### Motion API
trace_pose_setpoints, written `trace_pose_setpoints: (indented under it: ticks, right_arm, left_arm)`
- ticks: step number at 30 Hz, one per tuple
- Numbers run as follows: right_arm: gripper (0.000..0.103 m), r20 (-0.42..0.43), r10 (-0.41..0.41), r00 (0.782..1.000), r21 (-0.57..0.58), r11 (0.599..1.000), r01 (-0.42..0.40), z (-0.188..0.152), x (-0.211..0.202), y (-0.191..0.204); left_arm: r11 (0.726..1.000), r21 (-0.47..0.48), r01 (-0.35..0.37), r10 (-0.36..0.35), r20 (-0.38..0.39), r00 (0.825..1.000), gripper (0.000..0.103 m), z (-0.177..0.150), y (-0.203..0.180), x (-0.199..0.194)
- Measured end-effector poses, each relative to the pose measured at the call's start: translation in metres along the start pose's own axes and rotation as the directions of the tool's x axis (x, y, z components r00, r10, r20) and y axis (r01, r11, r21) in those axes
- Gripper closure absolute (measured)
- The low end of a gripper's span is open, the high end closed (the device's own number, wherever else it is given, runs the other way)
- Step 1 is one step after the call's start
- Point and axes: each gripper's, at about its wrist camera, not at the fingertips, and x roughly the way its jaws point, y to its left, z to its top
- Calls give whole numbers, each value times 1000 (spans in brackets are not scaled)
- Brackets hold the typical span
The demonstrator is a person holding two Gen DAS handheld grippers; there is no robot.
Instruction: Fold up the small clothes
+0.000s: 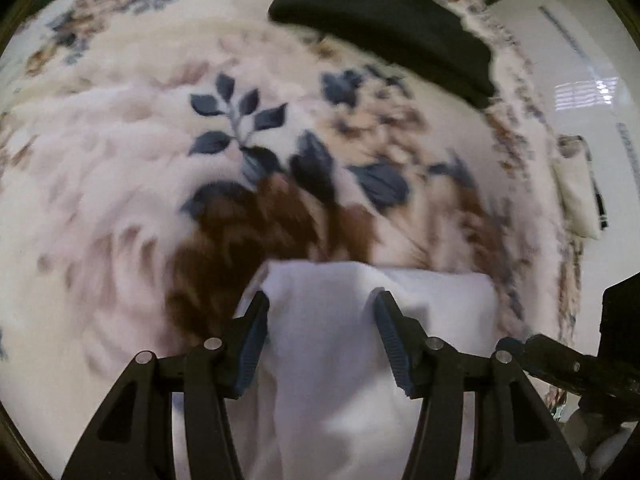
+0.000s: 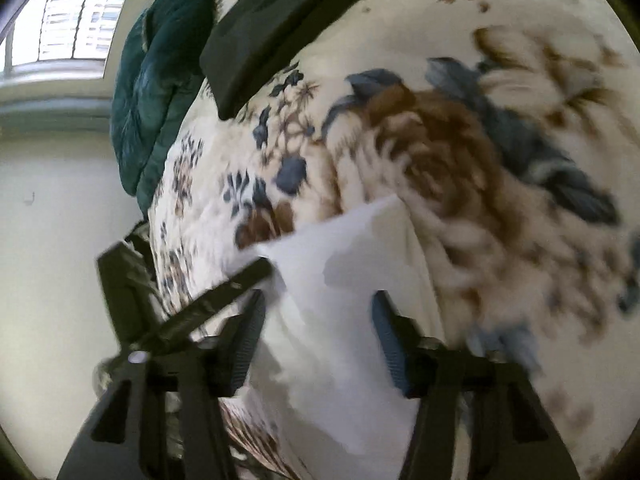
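No brand, label or writing can be read anywhere; both views are smeared with motion blur.

The white cloth [image 1: 340, 344] is soft, plain and smooth, folded to a rough rectangle with a straight top edge. It lies on a plush blanket [image 1: 120, 160] printed with blue leaves and brown flowers, and fills the lower middle of both frames.

In the left wrist view, the left gripper [image 1: 322, 300] has its black, ribbed, blue-faced fingers [image 1: 390, 328] set apart, the cloth lying between them; the pads do not press on it. At the lower right of that frame, a black part of the other tool [image 1: 580, 368] pokes in.

In the right wrist view the right gripper [image 2: 320, 302] also stands parted over the cloth [image 2: 340, 280], nothing pinched that I can see. The left gripper's dark finger crosses at the left.

At the top of both frames sits a folded black garment [image 1: 380, 20], flat and matte. A dark green quilted cushion [image 2: 156, 80] rests at the upper left of the right view, beside a bright window [image 2: 76, 16].
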Motion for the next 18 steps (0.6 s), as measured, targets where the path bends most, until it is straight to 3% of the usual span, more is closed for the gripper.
trace_pose_setpoints:
  ticks: [1,5,8,9,11,12,14,16,18]
  right_arm:
    - [89,-12,-21,1000,16,1000,21,7,9,-1]
    - [91,-40,-152,988,-3,988,152,33,40,0]
    - [89,-65,-169,983,-17,986,168,37,40,4]
    - [87,-68,-176,982,-23,984,175,35,34,5]
    - [56,-69,-181,981,-30,983,180,24,18,3]
    - [50,-78,-160,984,-20,987,159,11,4,-2]
    - [46,-108,-134,985,-1,991,135,-14,-16,-14]
    - [46,-147,-136,980,5,990,138,-49,-37,-29]
    - [46,-186,-143,972,13,989,148,-89,-56,-49]
  left_arm:
    - [1000,-11,1,-1,-9,1000,52,9,5,7]
    - [1000,-19,18,-19,-13,1000,52,21,12,11]
    - [998,-36,54,-54,-2,999,52,16,18,-2]
    - [998,-32,61,-60,10,998,52,12,17,-9]
    - [995,-23,99,-98,41,994,52,-6,19,-35]
    - [993,-23,120,-119,49,992,52,-19,21,-48]
    - [992,-31,123,-121,53,991,50,-56,27,-77]
    - [991,-52,124,-122,43,992,38,-100,36,-99]
    - [988,-93,122,-121,20,992,38,-148,49,-111]
